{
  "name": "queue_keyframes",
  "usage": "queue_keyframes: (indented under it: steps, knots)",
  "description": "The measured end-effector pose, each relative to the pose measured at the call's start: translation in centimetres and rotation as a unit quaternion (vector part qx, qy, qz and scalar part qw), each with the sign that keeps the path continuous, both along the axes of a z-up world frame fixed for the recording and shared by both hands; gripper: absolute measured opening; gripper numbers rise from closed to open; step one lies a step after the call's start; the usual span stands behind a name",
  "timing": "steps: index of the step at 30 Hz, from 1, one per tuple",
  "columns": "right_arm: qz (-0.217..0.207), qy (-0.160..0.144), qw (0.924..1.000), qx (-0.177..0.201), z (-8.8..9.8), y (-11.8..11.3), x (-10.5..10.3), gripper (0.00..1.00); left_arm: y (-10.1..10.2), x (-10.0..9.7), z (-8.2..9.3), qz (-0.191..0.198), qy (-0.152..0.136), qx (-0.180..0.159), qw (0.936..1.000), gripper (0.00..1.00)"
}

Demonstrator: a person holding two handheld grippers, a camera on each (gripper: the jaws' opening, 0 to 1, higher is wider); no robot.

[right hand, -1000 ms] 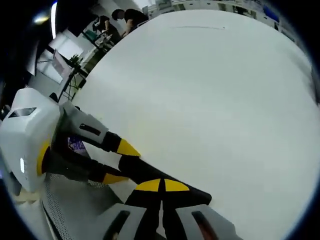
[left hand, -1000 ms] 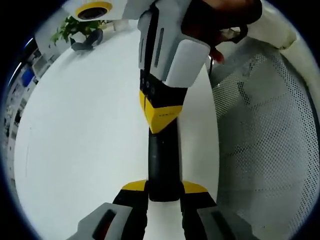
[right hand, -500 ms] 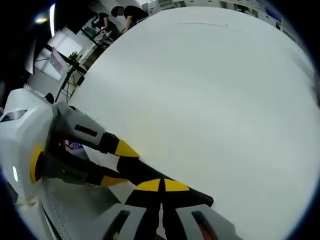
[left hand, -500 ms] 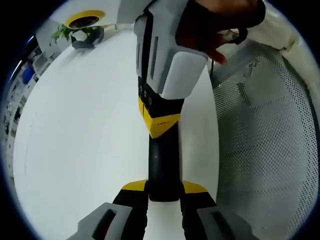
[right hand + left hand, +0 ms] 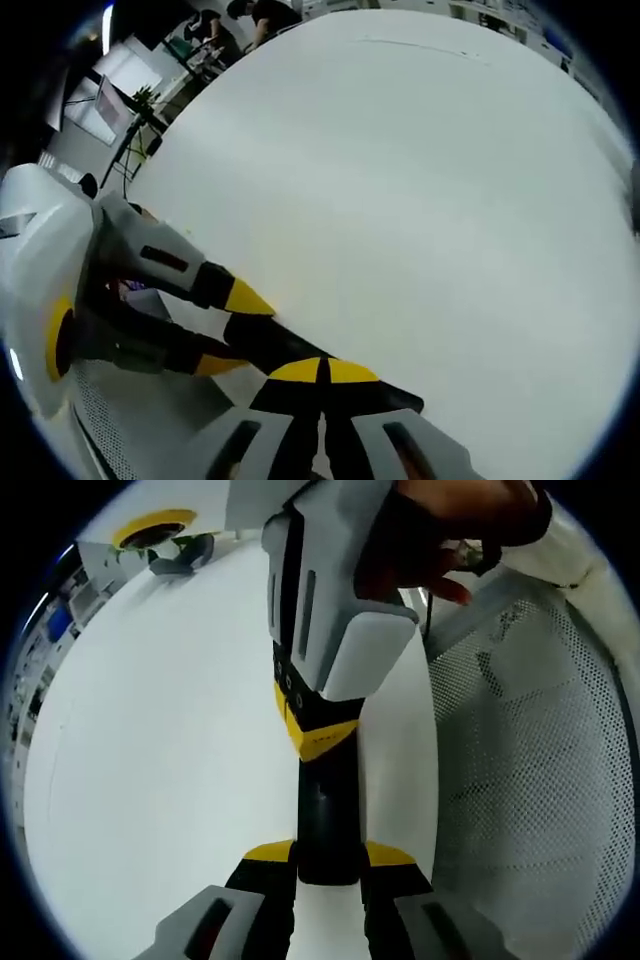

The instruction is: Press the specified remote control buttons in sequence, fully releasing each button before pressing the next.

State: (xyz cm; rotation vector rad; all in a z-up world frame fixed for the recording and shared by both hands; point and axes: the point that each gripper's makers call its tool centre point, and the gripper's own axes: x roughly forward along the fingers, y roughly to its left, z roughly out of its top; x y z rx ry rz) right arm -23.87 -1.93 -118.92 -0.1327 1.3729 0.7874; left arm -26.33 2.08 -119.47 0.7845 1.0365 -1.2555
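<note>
A black remote control lies on a broad white table, one end pinched between the yellow-tipped jaws of the left gripper, which are closed against its two sides; the remote runs straight up the left gripper view from there. Over its far end comes the right gripper, grey and white in the body with yellow tips, held from above by a person's hand in a dark glove and a pale sleeve; its tips lie on or just above the remote, and the contact itself cannot be made out. To the right of the remote stands a white perforated mesh panel; at the far edge of the table are a potted plant and a round yellow-rimmed object.

In the right gripper view that gripper's own yellow tips sit pressed together with no gap between them, nothing held, resting over the black remote; the left gripper reaches in from the left, its two jaws either side of the remote; people stand at a desk beyond the far end of the table.
</note>
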Motion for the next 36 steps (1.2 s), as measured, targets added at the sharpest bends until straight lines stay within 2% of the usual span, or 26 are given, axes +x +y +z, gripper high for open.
queue_keyframes:
  steps: [6,16,21,28,36]
  knots:
    - [-0.018,0.011,0.9993,0.03,0.1,-0.2,0.0,0.0,0.0,-0.1,0.0,0.004,-0.007,-0.006,0.9999,0.23]
    - [-0.018,0.008,0.9993,0.031,0.4,-0.2,-0.3,0.0,0.0,0.0,-0.1,0.011,-0.017,-0.008,0.9998,0.22]
    - [-0.023,0.011,0.9987,0.045,0.9,0.1,-0.6,0.0,-0.1,0.0,-0.1,0.011,-0.016,-0.007,0.9998,0.22]
    - [-0.013,0.01,0.9994,0.029,0.4,-0.3,-1.1,0.0,-0.1,0.0,-0.1,0.013,-0.015,-0.01,0.9998,0.22]
    - [-0.011,0.01,0.9994,0.032,0.4,-0.3,-1.1,0.0,0.0,0.0,0.0,0.015,-0.012,-0.015,0.9997,0.22]
